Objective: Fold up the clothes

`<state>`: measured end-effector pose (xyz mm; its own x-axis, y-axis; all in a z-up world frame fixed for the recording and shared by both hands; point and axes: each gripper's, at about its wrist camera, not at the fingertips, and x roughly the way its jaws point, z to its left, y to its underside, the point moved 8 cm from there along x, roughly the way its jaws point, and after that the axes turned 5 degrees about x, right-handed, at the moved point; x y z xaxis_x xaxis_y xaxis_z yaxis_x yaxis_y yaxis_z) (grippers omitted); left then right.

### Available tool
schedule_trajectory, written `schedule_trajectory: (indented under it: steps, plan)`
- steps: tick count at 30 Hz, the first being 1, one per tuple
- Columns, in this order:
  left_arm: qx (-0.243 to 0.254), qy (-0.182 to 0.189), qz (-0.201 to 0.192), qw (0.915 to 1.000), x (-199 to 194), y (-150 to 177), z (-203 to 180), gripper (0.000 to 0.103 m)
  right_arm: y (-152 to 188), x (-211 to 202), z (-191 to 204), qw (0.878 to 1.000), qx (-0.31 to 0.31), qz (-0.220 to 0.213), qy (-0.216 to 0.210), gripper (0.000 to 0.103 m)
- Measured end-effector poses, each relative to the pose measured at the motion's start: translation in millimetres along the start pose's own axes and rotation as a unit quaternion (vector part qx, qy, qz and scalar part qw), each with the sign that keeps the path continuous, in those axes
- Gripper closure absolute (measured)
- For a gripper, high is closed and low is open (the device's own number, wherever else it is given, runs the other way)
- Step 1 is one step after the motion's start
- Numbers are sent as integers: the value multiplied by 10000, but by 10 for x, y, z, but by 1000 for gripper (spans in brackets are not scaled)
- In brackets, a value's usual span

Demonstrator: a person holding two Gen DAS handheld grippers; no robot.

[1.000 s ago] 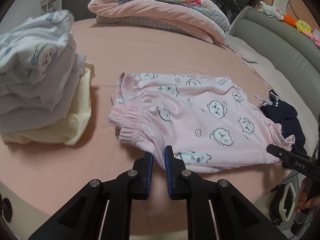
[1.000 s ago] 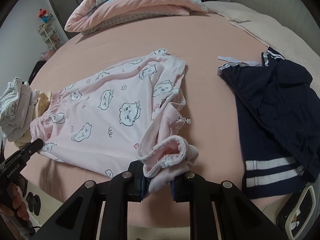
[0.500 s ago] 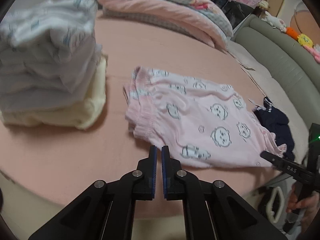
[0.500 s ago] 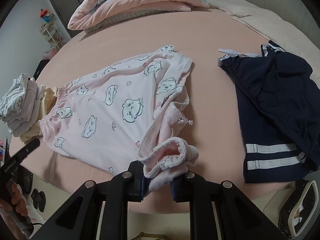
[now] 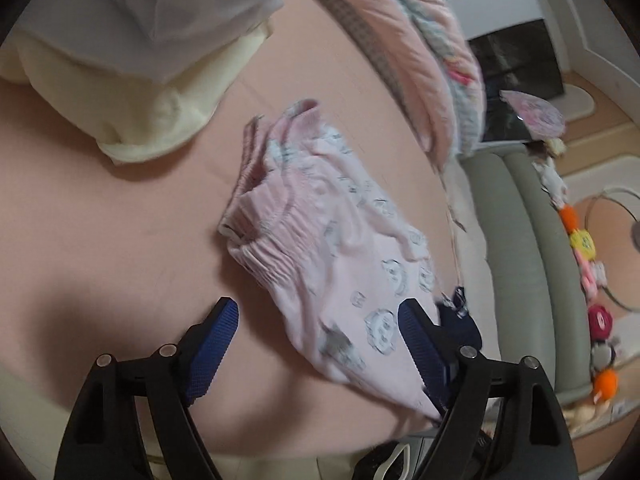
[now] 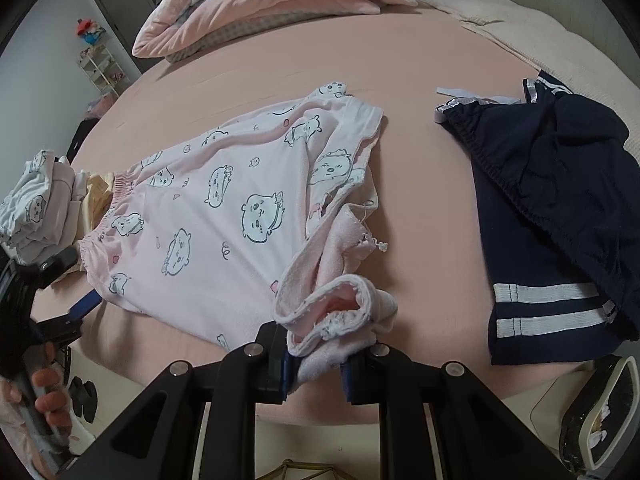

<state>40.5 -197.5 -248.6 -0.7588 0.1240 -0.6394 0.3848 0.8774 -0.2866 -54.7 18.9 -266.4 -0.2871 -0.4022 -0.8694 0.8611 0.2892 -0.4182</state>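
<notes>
Fabric of the pink cartoon-print cotton shorts sits pinched in your right gripper; your left gripper has just been opening, its jaws wide around the waistband, pads not pressing.

Your left wrist camera sits just behind the left gripper and looks steeply down, tilted, close over the waistband of the pink pyjama trousers ahead of the jaws. Your right wrist camera looks down along the right gripper from the trousers' leg end. Both views share the trousers and the bed.
</notes>
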Motion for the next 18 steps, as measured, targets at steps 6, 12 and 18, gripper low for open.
schedule_trajectory:
  steps: [6,12,18]
  plan:
    - [-107,42,-131,9998,165,-121,-45,21,-6,4,-4,10000,19,-1,-27,87]
    - [-365,202,-242,9988,306,-231,-67,21,-7,-4,5,10000,11,18,-21,87]
    - [-16,-256,-350,9991,329,-221,-56,57,8,-7,4,10000,16,39,-12,87]
